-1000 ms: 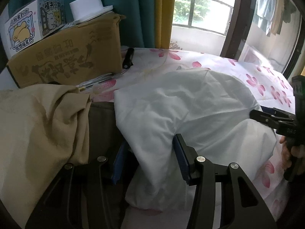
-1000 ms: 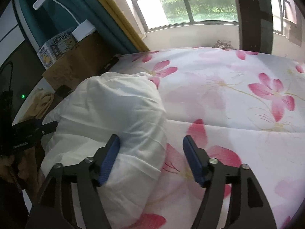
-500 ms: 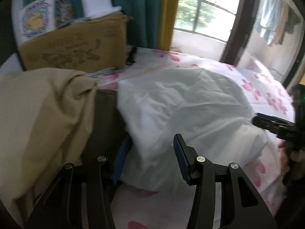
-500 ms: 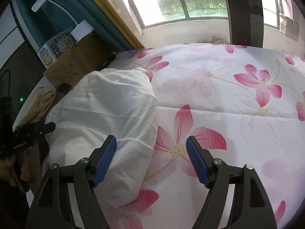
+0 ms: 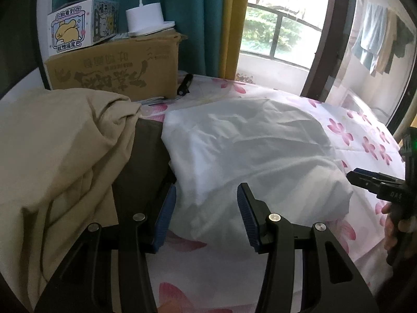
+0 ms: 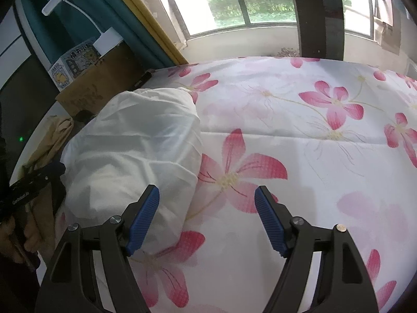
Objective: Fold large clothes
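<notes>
Both claws, left (image 5: 206, 214) and right (image 6: 207, 215), gape empty; white garment (image 5: 255, 156), apparently folded, may slump if nudged.

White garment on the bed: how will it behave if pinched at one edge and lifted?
The white garment lies in soft creased mounds, so it will probably droop and unfold. It looks thin, likely light. Pushed, it may bunch up on the flowered sheet.

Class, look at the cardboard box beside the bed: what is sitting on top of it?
On the cardboard box stand a small cartoon-printed carton and a white lamp base with its stem rising out of the picture. Papers lie between them. The box's contents are hidden.
</notes>
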A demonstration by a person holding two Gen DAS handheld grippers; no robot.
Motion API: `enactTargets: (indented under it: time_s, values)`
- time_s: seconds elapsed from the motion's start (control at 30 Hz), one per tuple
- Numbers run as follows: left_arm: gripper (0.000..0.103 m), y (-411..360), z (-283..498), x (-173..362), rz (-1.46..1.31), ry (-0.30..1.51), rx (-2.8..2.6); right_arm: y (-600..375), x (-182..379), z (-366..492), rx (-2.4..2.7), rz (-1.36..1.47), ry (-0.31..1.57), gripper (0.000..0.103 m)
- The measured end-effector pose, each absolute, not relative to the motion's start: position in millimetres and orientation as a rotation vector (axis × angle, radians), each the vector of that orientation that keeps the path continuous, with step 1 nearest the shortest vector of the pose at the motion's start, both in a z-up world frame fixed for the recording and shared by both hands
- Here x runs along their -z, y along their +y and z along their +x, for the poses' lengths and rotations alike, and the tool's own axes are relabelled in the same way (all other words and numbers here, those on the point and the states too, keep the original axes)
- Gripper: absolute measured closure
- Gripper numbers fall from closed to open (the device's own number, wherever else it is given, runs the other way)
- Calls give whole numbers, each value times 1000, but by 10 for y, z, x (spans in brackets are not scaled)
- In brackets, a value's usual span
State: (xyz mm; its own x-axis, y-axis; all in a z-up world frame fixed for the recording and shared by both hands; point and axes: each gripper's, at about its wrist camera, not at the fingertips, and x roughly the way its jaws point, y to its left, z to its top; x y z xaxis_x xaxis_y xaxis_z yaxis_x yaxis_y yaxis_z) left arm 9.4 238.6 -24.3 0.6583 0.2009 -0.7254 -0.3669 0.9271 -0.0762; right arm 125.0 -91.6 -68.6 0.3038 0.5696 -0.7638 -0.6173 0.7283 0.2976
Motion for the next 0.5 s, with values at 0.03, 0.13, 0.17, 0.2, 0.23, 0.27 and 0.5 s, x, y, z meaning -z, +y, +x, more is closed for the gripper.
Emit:
enactTargets:
  time_s: [0.03,0.13,0.17,0.2,0.23,0.27,0.5]
  values:
    - [51,2361,79,236,-223,784,-326,-929,685,1244,-785,-55,987,27]
    - [51,2301,48,206,-229,767,-327,-985,679,1216,-782,-48,987,27]
    - [47,2279,38,195,-237,760,-324,-1001,677,1208,-781,-47,985,27]
    - [44,2247,30,183,-243,755,-319,-1017,672,1199,-781,-46,985,27]
    - [39,2215,23,171,-242,750,-315,-1044,667,1191,-780,-43,984,27]
    - [38,2173,16,159,-239,744,-310,-1069,662,1184,-779,-41,983,27]
    - [37,1823,2,75,-198,712,-293,-1276,636,1137,-762,-27,975,27]
